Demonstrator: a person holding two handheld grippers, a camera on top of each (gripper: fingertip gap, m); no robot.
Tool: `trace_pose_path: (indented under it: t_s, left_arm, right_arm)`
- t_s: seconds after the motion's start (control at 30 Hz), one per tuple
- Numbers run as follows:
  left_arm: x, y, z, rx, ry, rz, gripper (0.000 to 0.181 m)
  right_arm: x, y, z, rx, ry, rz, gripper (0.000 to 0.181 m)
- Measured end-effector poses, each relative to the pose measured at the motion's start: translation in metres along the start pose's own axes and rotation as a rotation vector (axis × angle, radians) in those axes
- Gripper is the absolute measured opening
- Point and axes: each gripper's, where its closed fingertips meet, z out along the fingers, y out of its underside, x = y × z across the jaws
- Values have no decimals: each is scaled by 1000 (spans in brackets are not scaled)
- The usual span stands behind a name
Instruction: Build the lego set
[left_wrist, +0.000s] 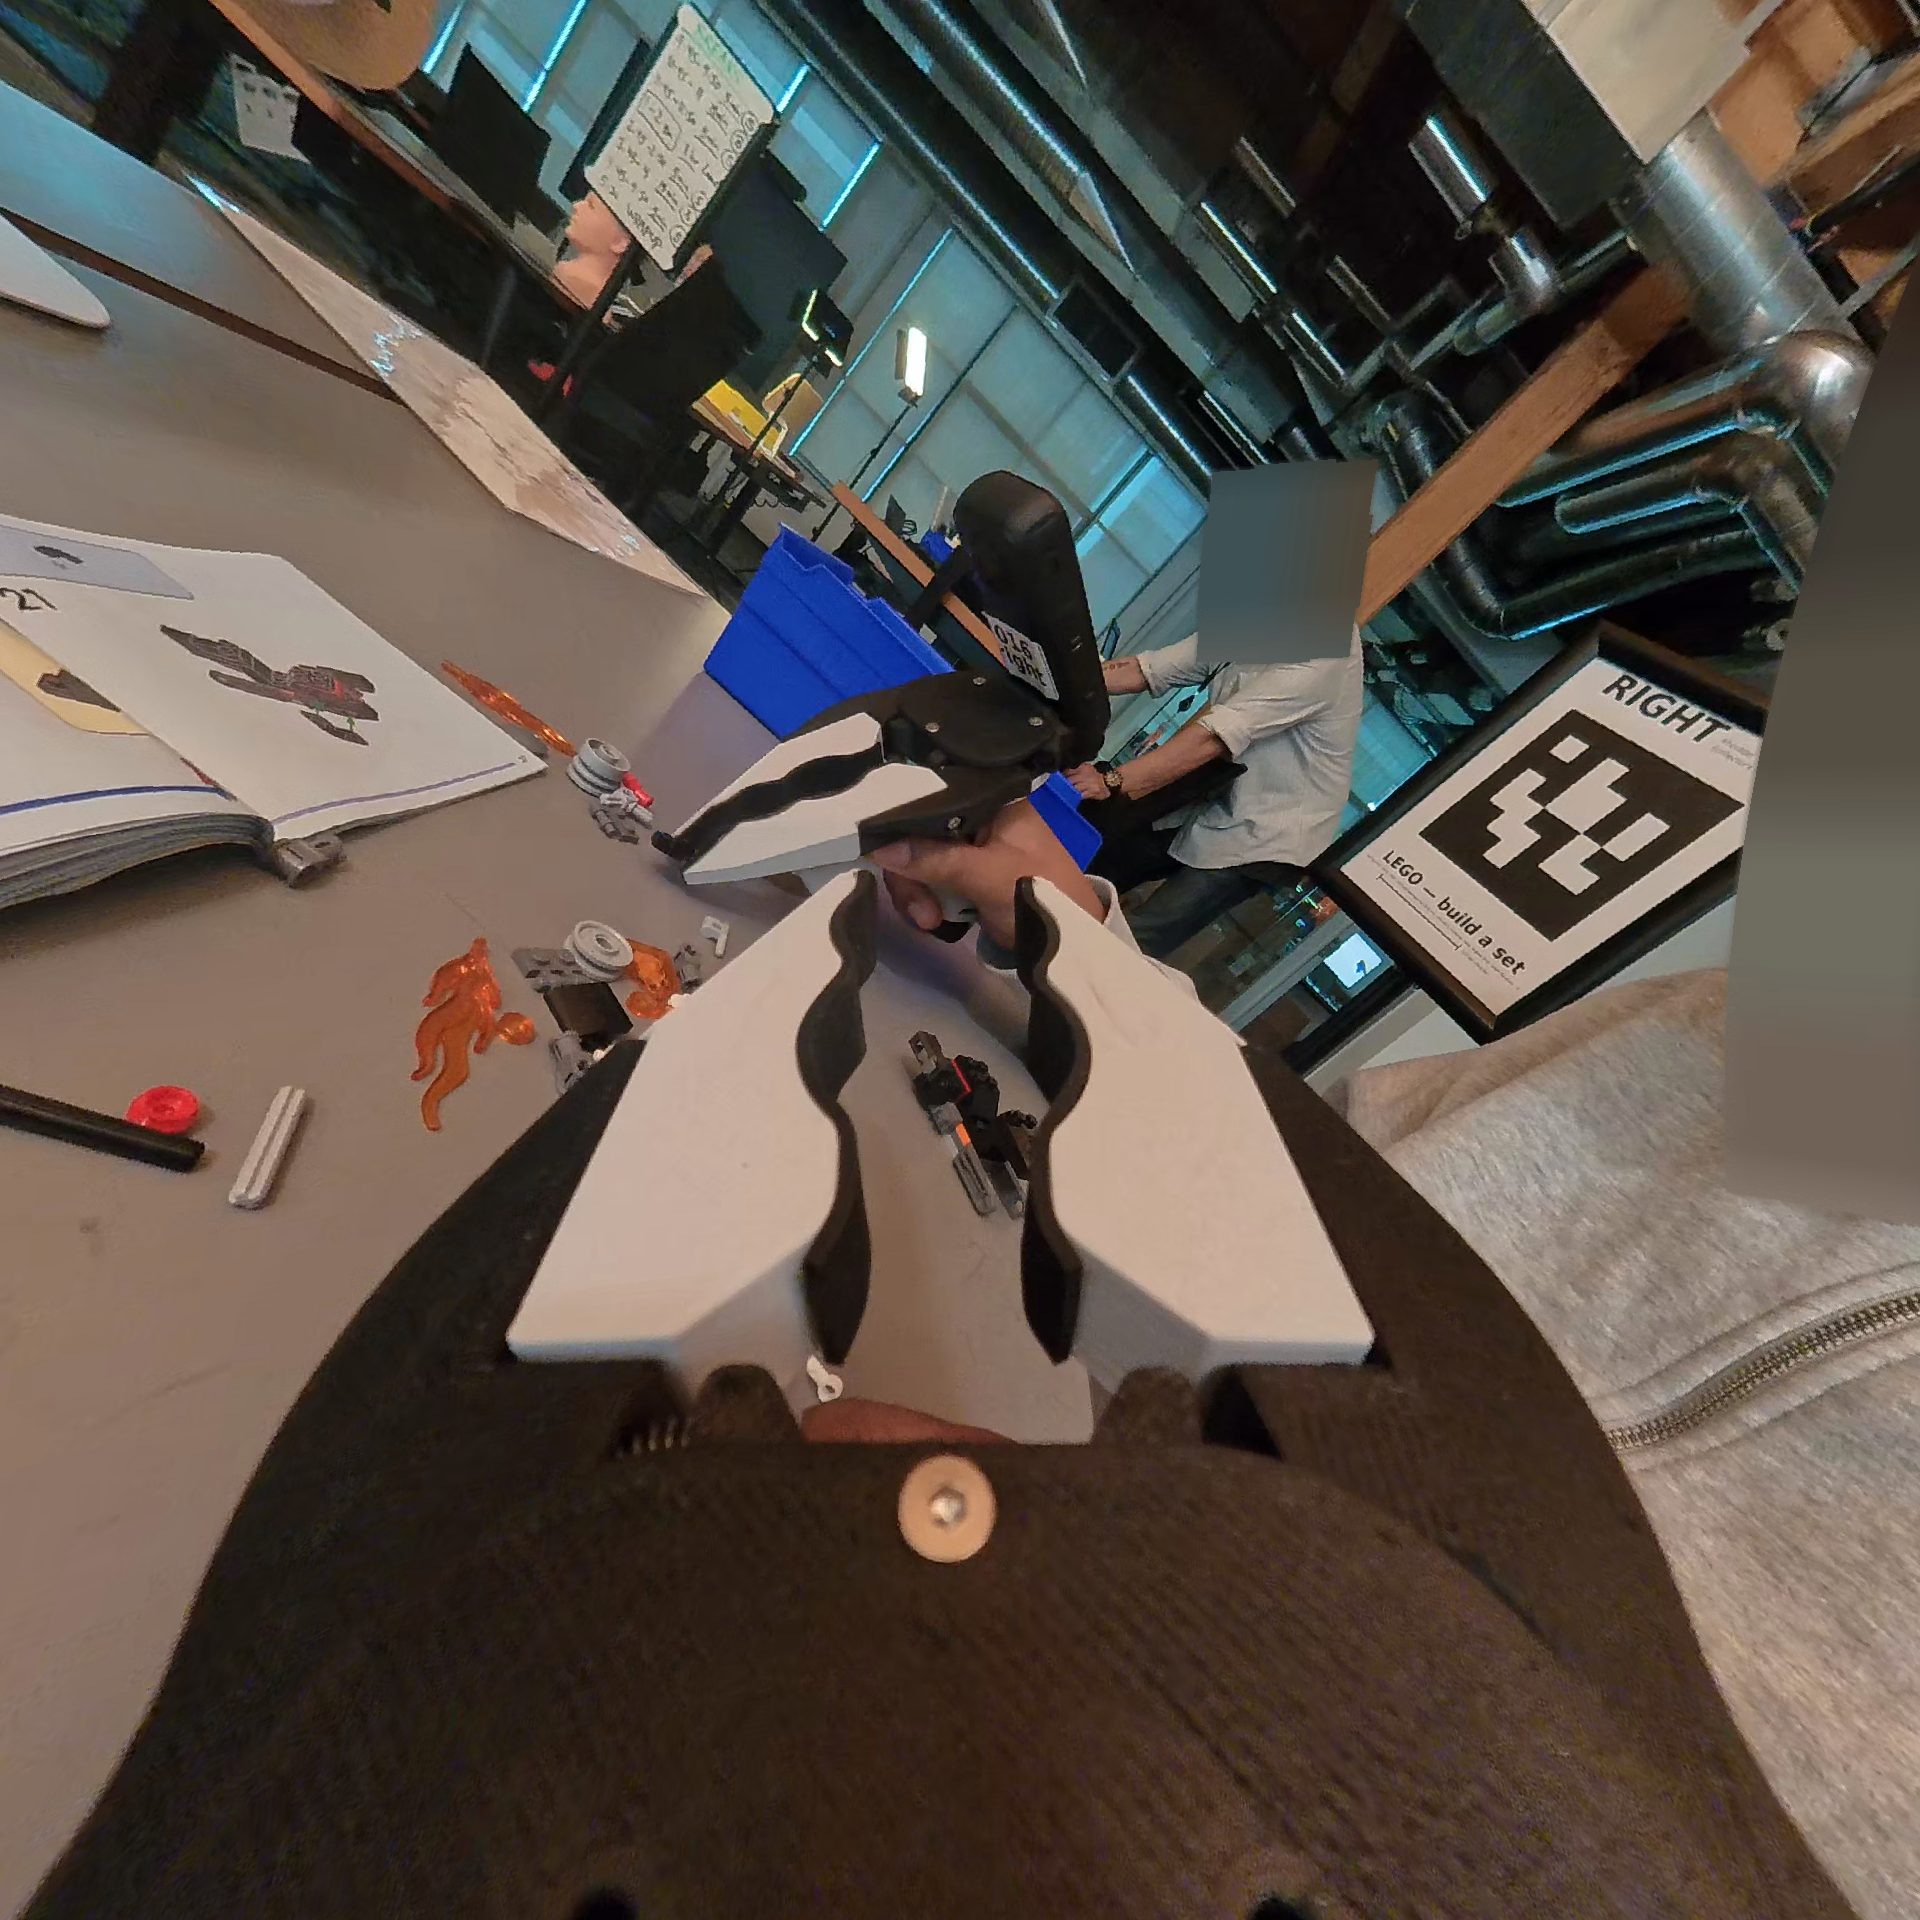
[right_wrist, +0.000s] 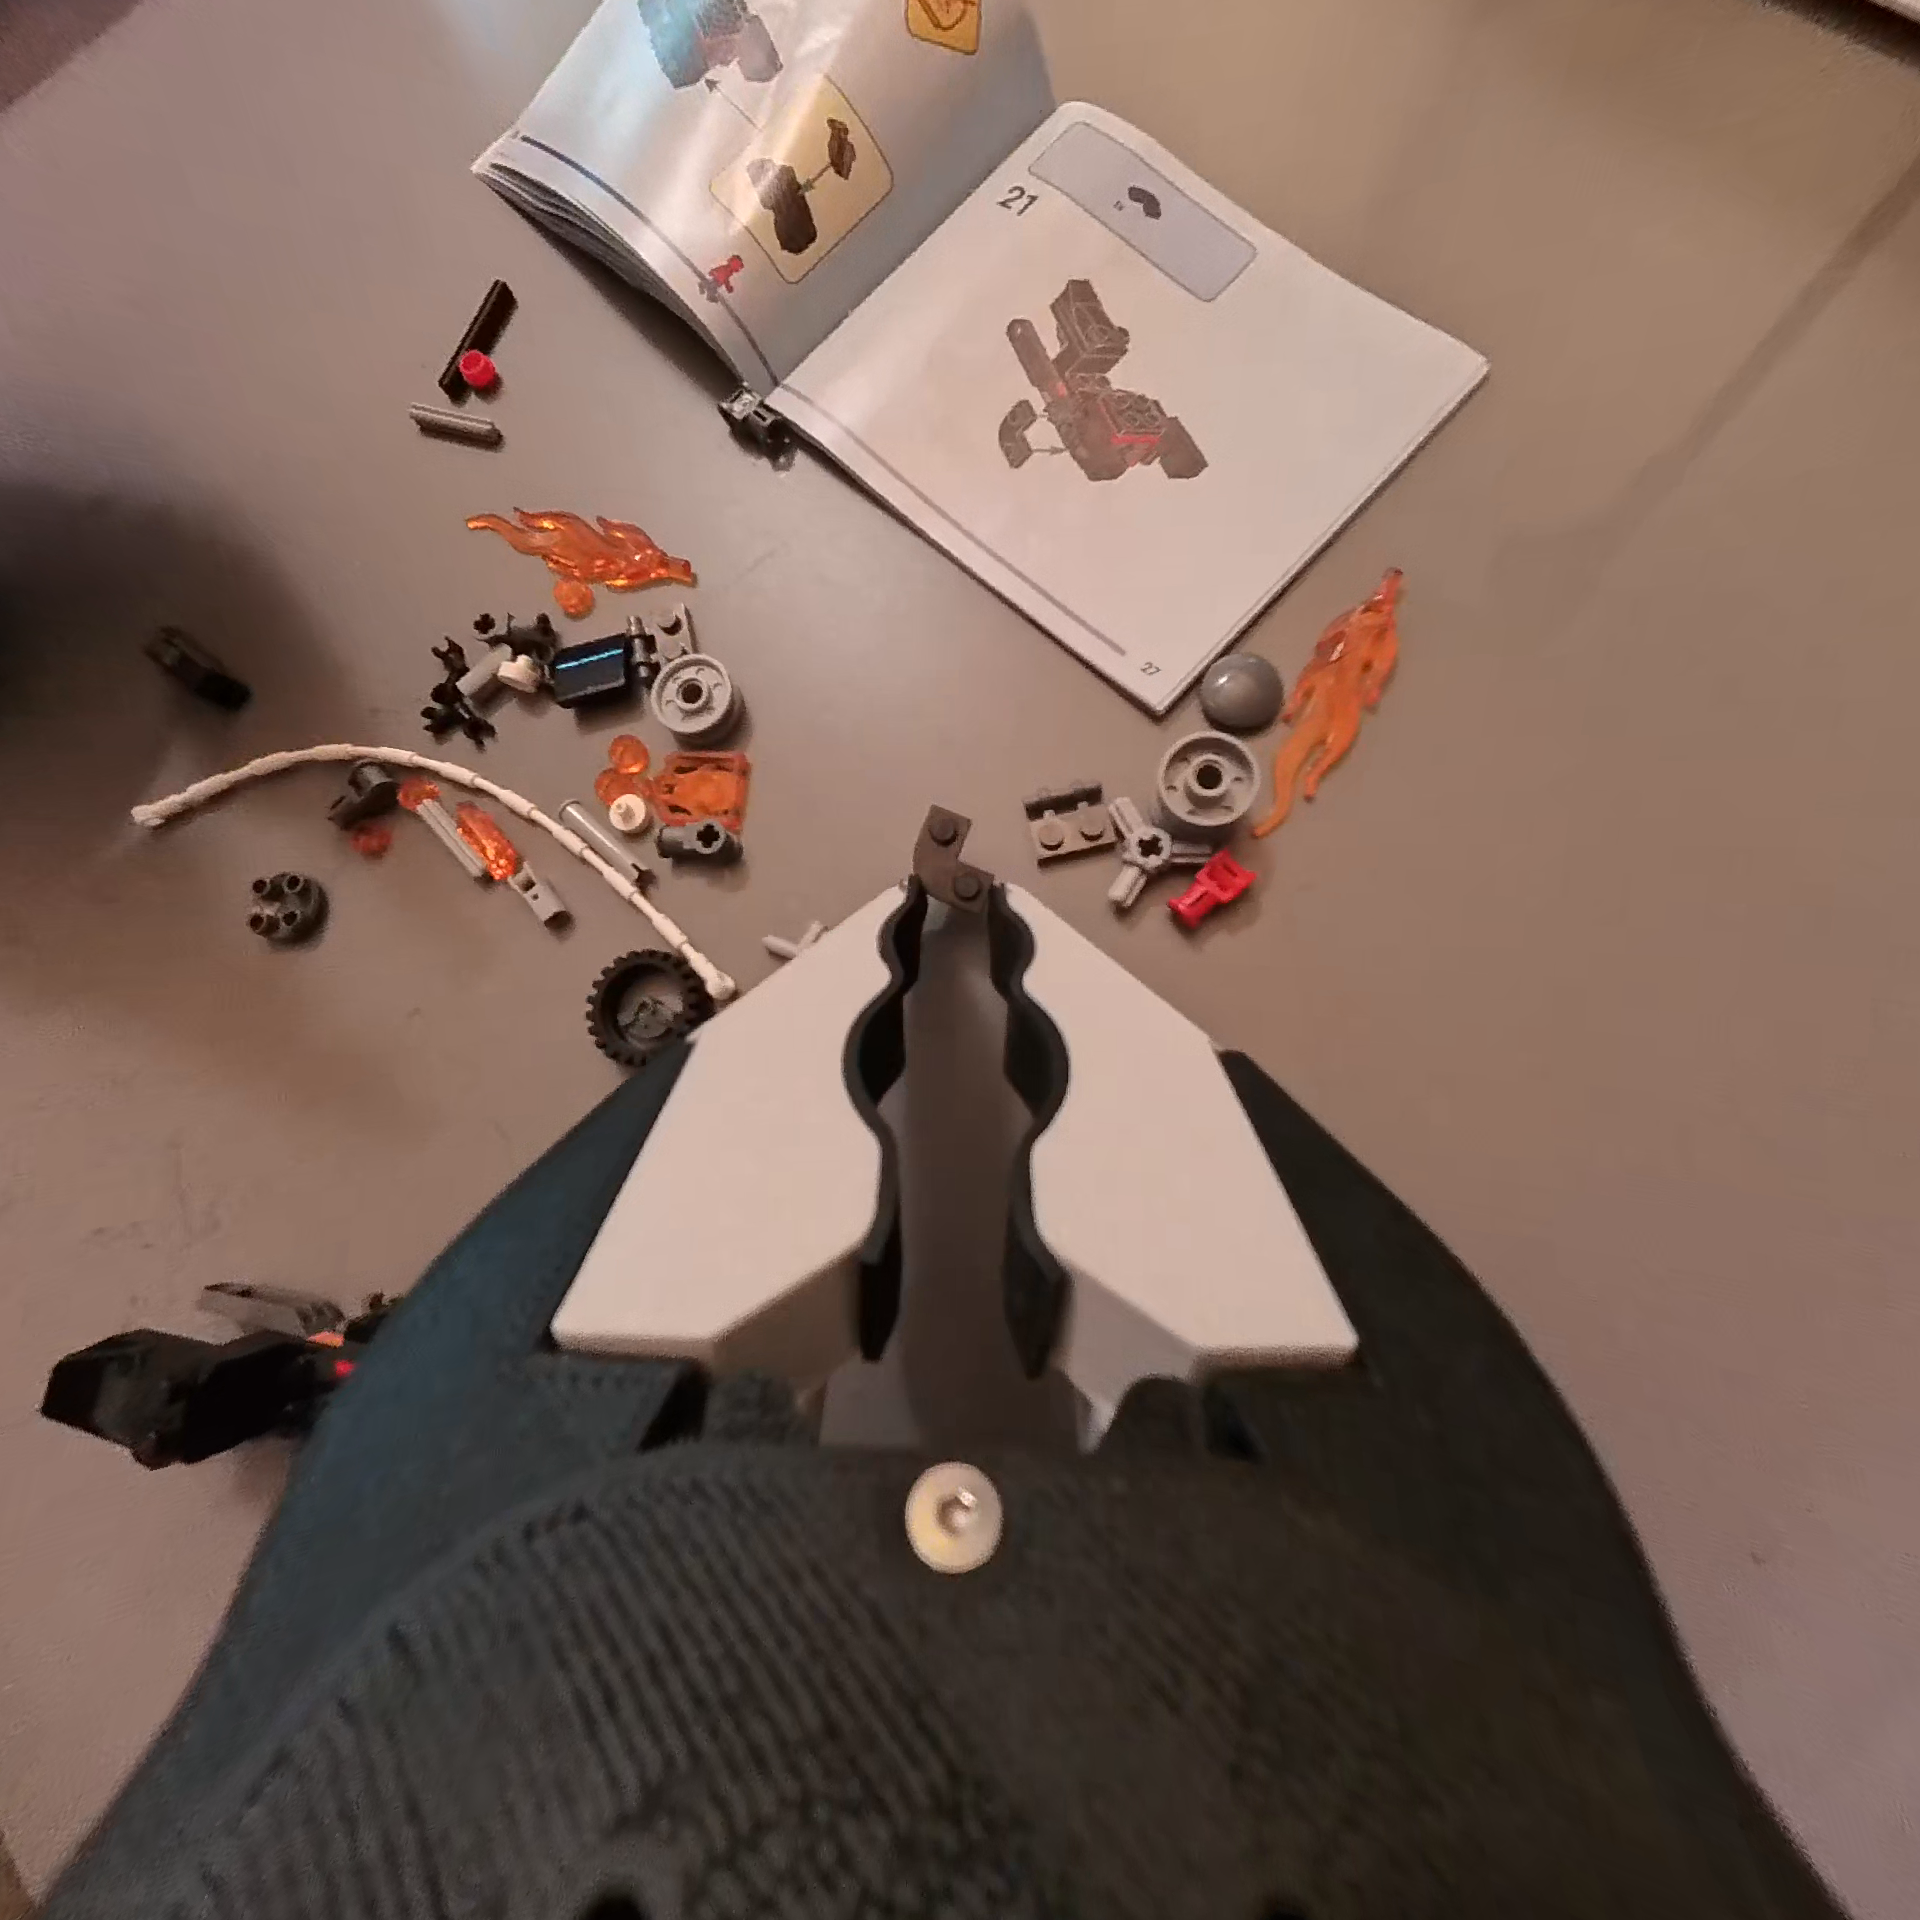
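My right gripper (right_wrist: 951, 902) is shut on a small dark grey curved plate (right_wrist: 948, 854), held at its fingertips above the grey table (right_wrist: 1455, 1039). In the left wrist view the right gripper (left_wrist: 681, 847) shows ahead, tips pointing left. My left gripper (left_wrist: 942, 894) is open and empty, low over the table. The black partly built model (left_wrist: 971, 1112) lies on the table between its fingers; it also shows in the right wrist view (right_wrist: 187, 1392) at the lower left. The open instruction booklet (right_wrist: 1091, 395) lies beyond the loose parts.
Loose parts are scattered on the table: orange flames (right_wrist: 592, 551), grey wheels (right_wrist: 698, 698), a black tyre (right_wrist: 642, 1008), a white hose (right_wrist: 312, 764), a red piece (right_wrist: 1210, 888). Blue bins (left_wrist: 821, 644) and a framed marker sign (left_wrist: 1538, 831) stand at the table's far edge. A person sits behind.
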Motion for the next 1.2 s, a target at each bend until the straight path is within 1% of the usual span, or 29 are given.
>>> trace_pose_path:
  t_s: [0.03, 0.47, 0.97, 1.13, 1.2]
  left_arm:
    - [0, 0, 0, 0, 0, 0, 24]
    - [0, 0, 0, 0, 2, -3, 24]
    - [0, 0, 0, 0, 2, -4, 24]
    - [0, -1, 0, 2, 2, -4, 24]
    - [-2, -1, -1, 3, -8, 0, 24]
  right_arm:
    - [-1, 0, 0, -1, -2, -3, 11]
    - [1, 2, 3, -20, 20, -33, 12]
    - [2, -7, -1, 36, 32, -38, 16]
    - [4, -17, -9, 100, 53, -42, 16]
    - [-1, -24, -23, 137, 69, -42, 21]
